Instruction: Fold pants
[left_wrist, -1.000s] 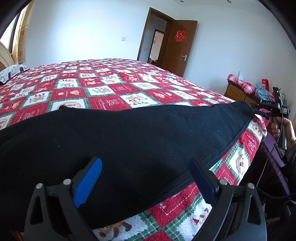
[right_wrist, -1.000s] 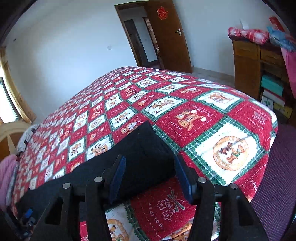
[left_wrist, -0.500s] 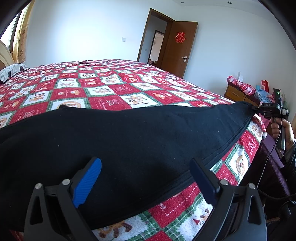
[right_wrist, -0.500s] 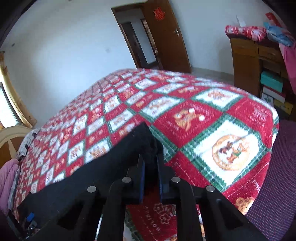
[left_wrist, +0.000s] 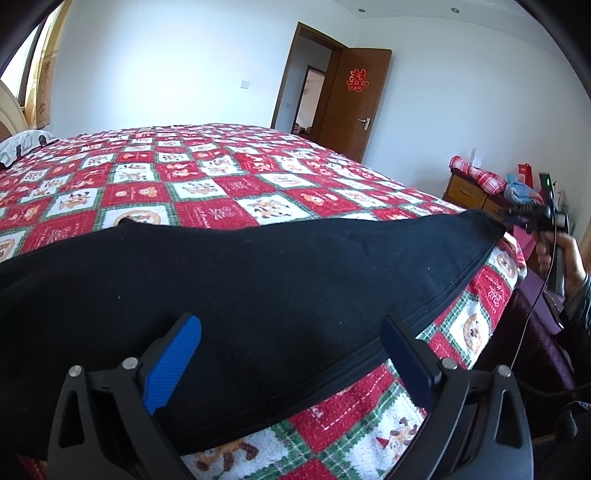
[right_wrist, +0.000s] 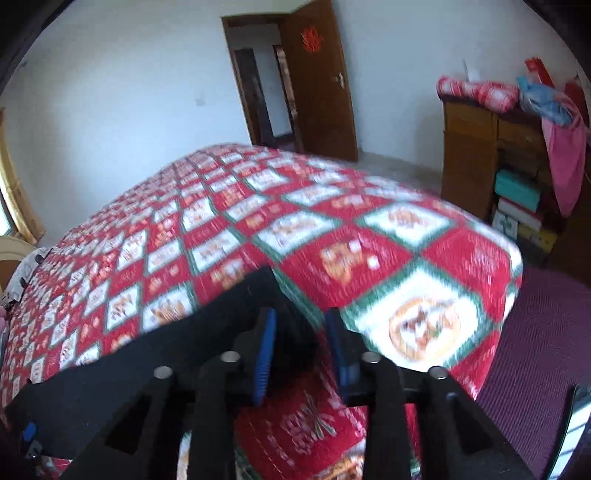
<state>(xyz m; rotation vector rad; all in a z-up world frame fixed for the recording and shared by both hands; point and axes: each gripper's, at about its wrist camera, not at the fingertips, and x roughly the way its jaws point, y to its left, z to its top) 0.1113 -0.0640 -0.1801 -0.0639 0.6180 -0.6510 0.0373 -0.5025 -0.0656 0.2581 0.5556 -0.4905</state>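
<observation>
Black pants (left_wrist: 258, 280) lie stretched along the near edge of a bed with a red, white and green patchwork quilt (left_wrist: 207, 184). My left gripper (left_wrist: 291, 347) is open, its blue pads over the pants' near hem, not closed on it. In the right wrist view, my right gripper (right_wrist: 301, 338) has its jaws partly apart around the pants' end corner (right_wrist: 258, 295); the view is blurred. The right gripper also shows in the left wrist view (left_wrist: 532, 218) at the pants' far right end.
The quilt's corner (right_wrist: 491, 258) drops off to a purple rug (right_wrist: 535, 350). A wooden dresser (right_wrist: 480, 147) piled with cloth stands right. A brown door (left_wrist: 351, 107) stands open at the back. A pillow (left_wrist: 18, 147) lies far left.
My right gripper shut on the pants' end corner half a second ago, and its jaws now stand partly apart again. It has shifted and the view is blurred. My left gripper has stayed open and still.
</observation>
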